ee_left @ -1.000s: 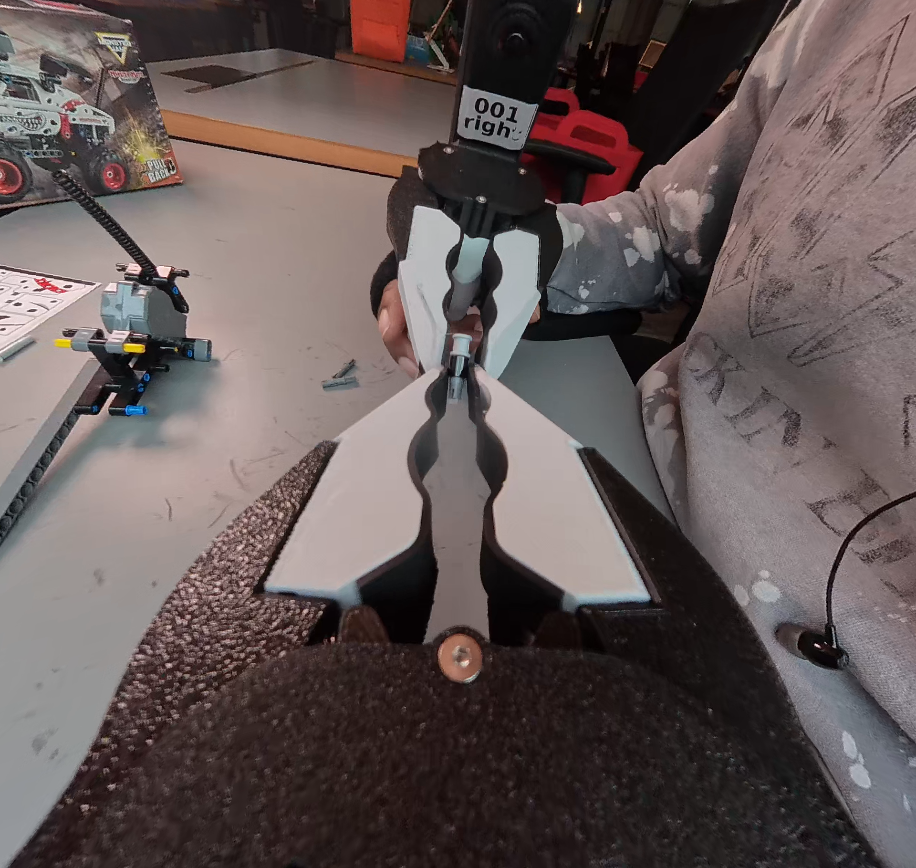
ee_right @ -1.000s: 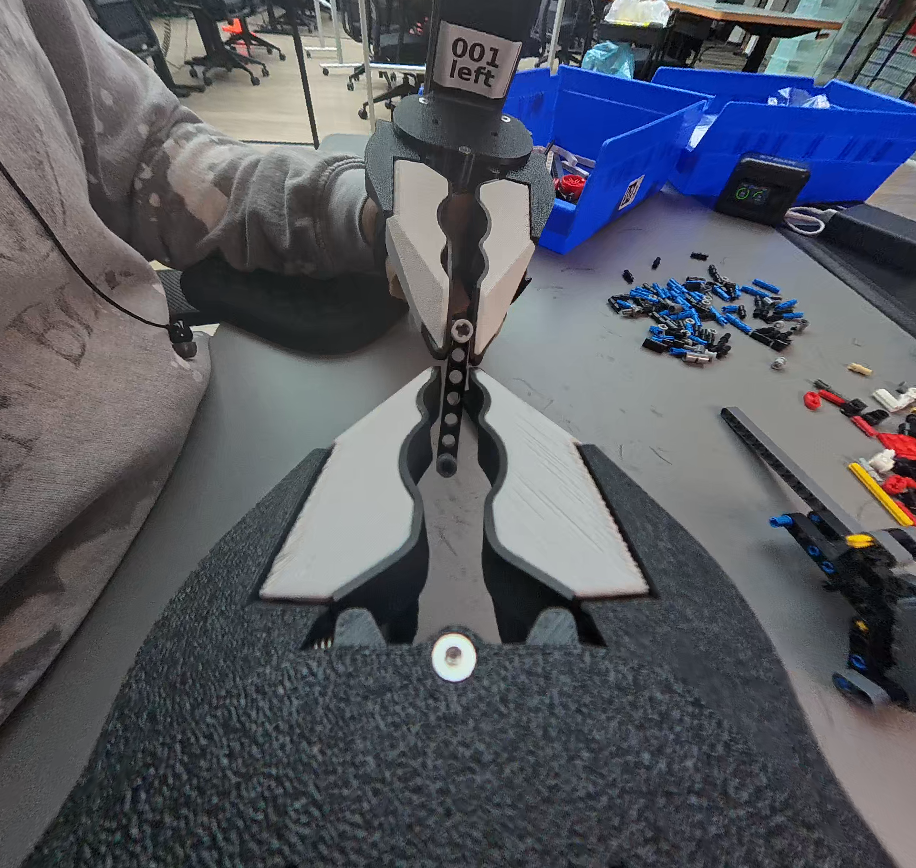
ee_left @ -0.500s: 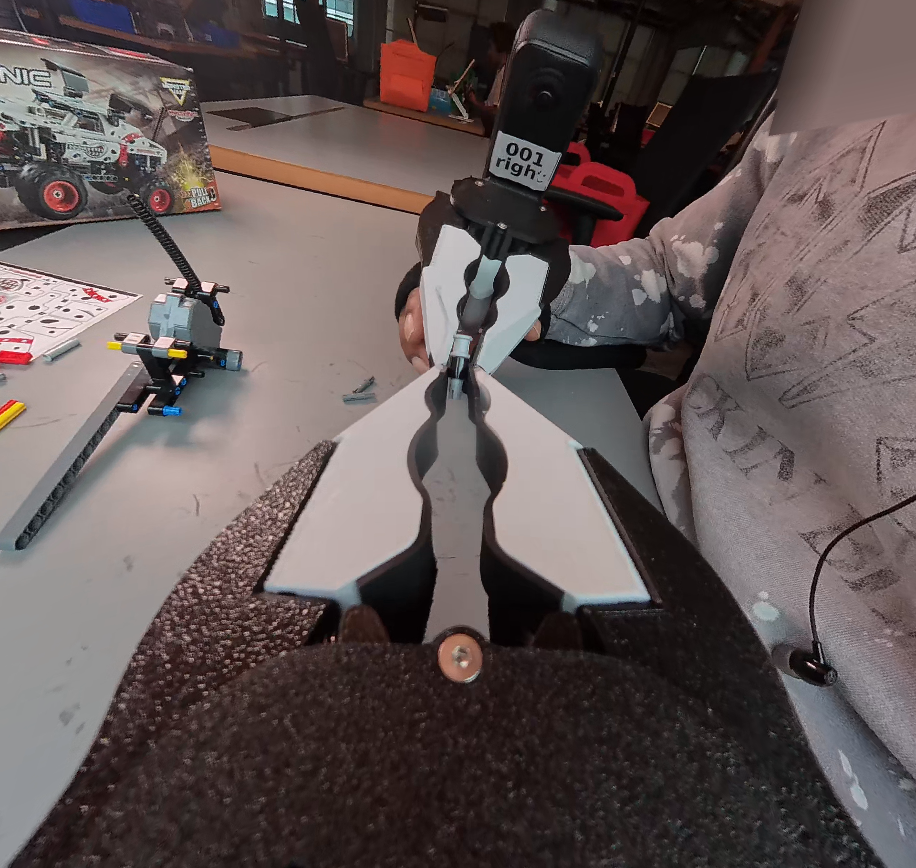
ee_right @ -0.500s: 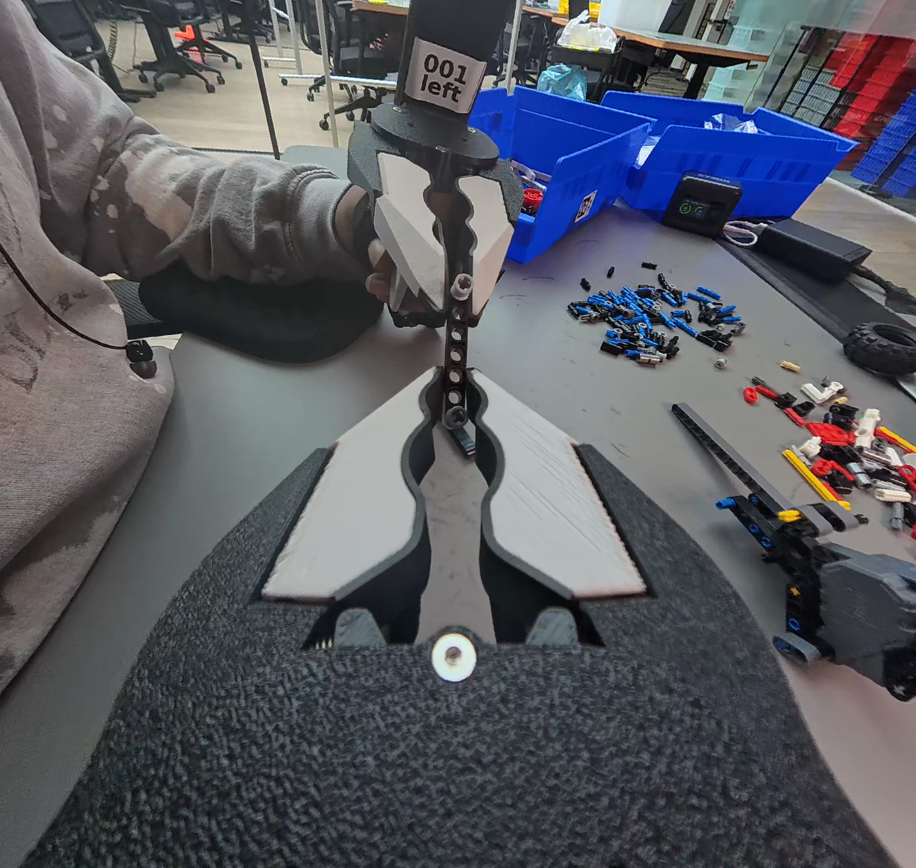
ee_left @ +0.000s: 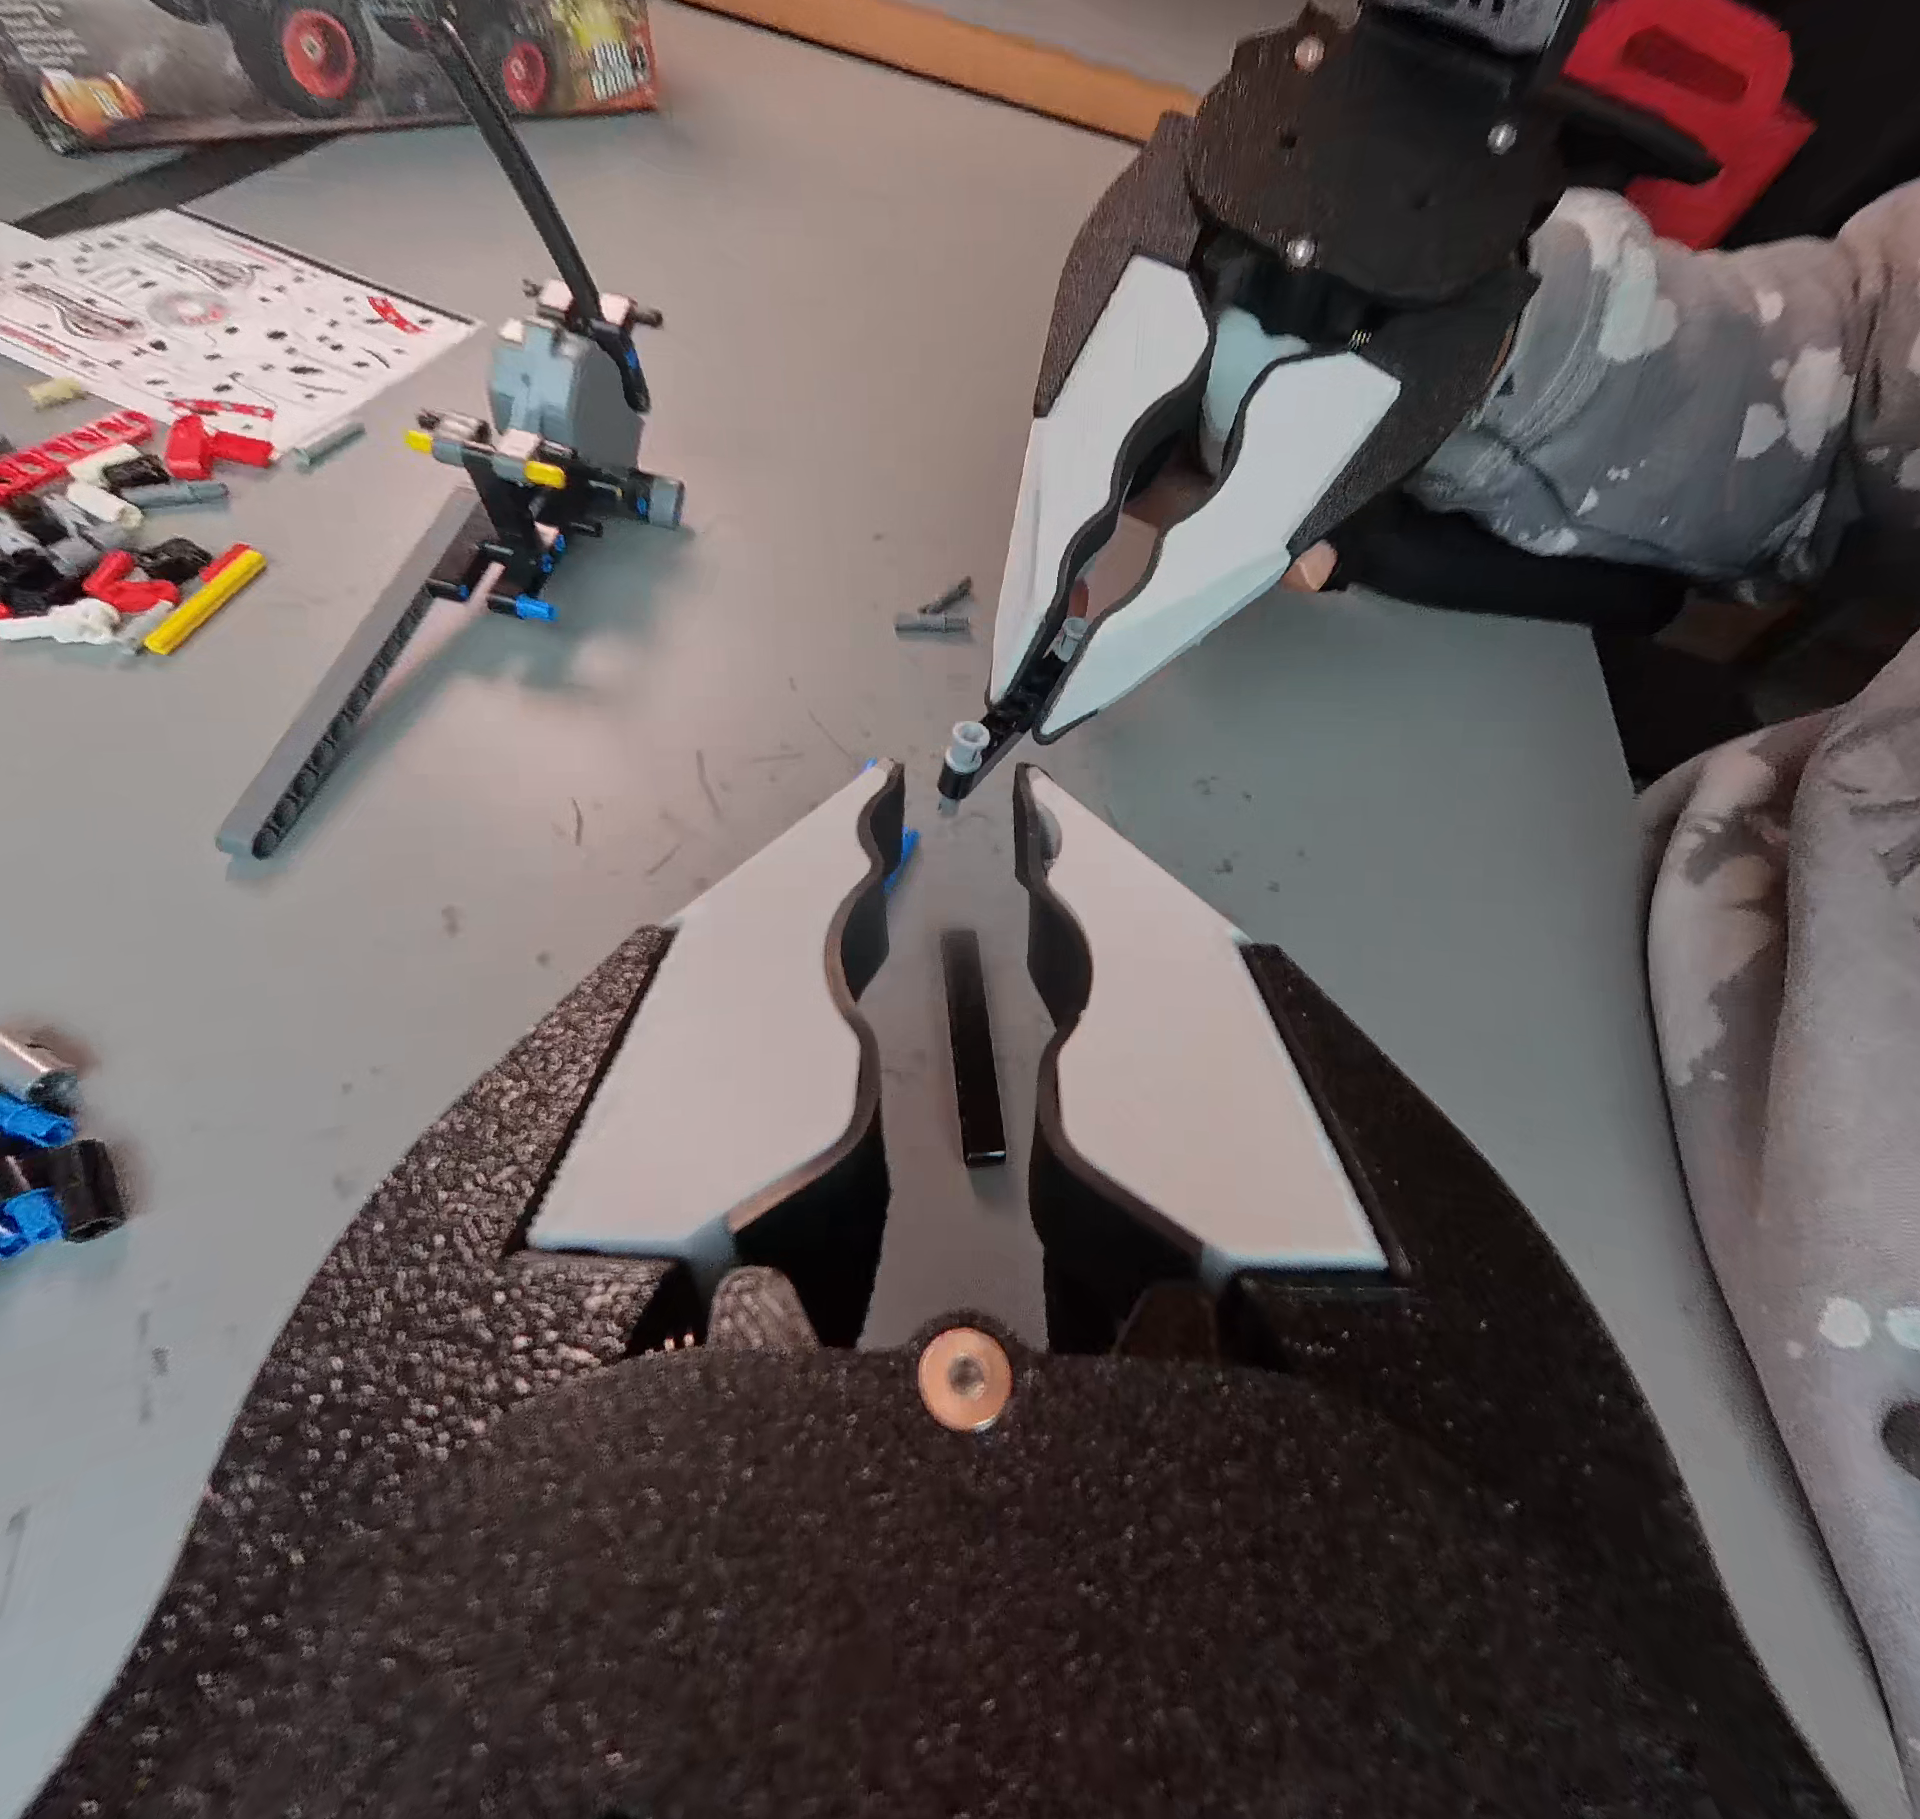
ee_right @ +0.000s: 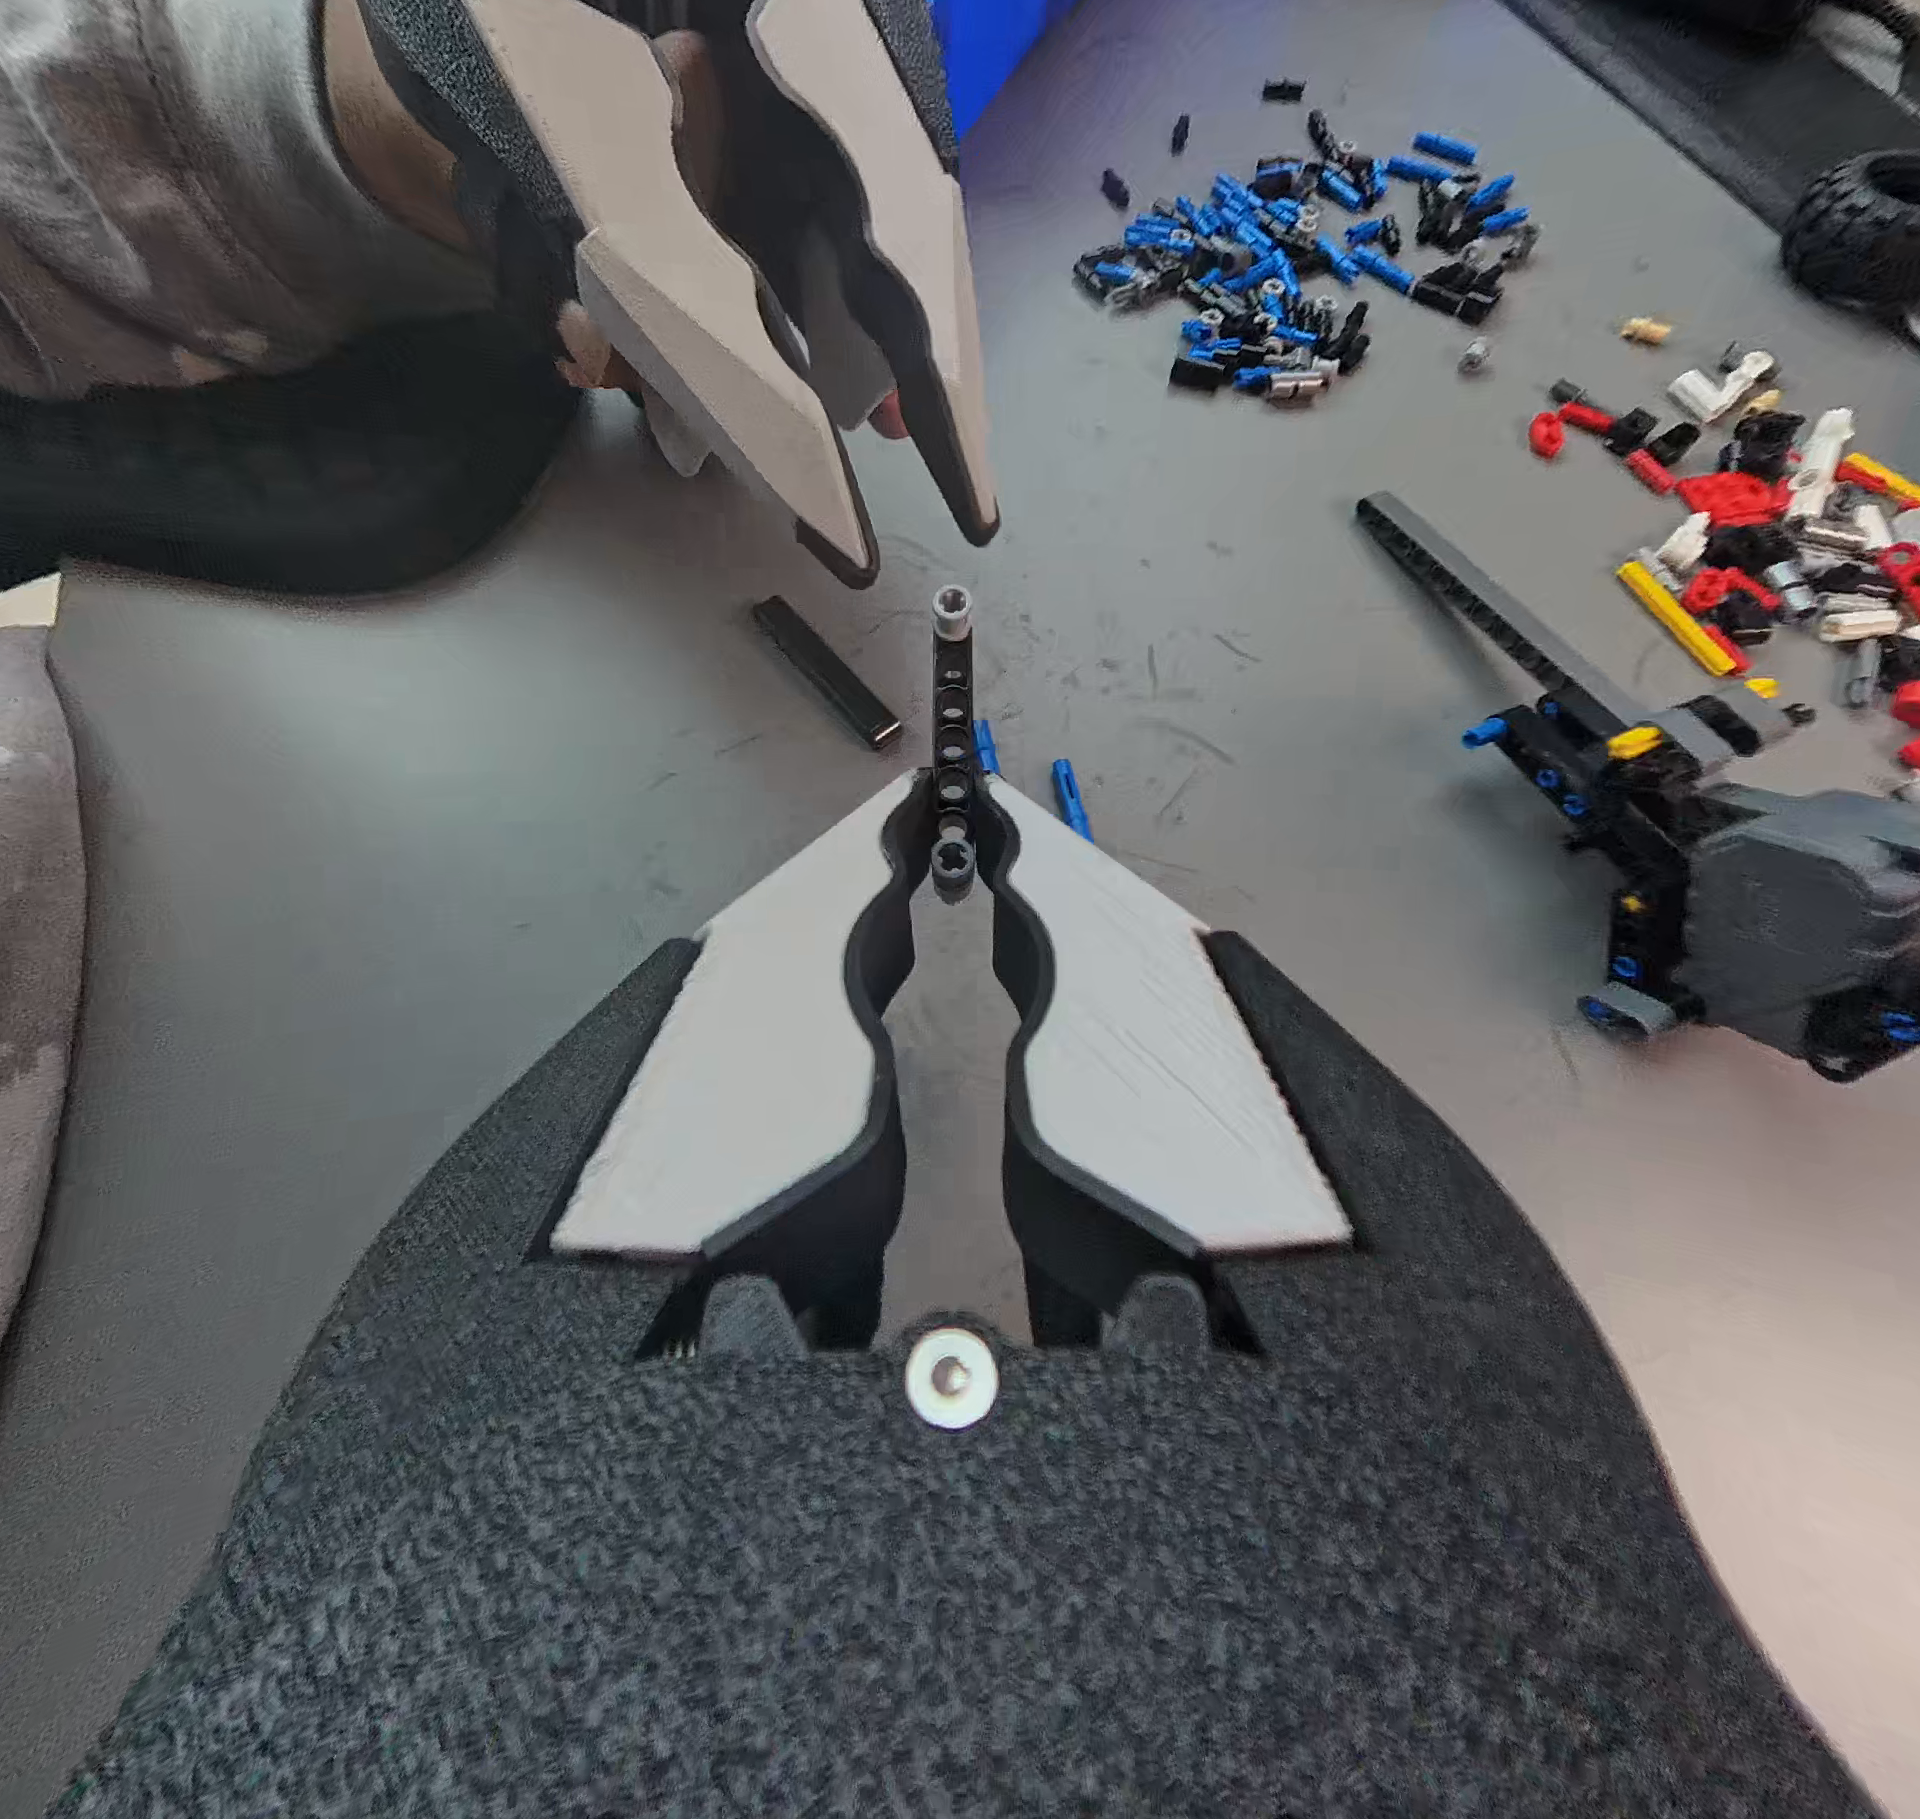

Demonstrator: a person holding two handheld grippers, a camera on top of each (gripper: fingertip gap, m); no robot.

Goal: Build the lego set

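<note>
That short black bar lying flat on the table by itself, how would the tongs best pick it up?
Grip the black bar across its narrow width at mid-length, coming straight down from above. It lies flat on the grey table with both long sides free, and the open left tongs already straddle its line.

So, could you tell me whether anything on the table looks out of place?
Nothing looks damaged or spilled. One flat black bar lies alone on the grey table, apart from the sorted piles, below the open left gripper.

Box cut off at top; tyre perhaps half out of view.
</note>
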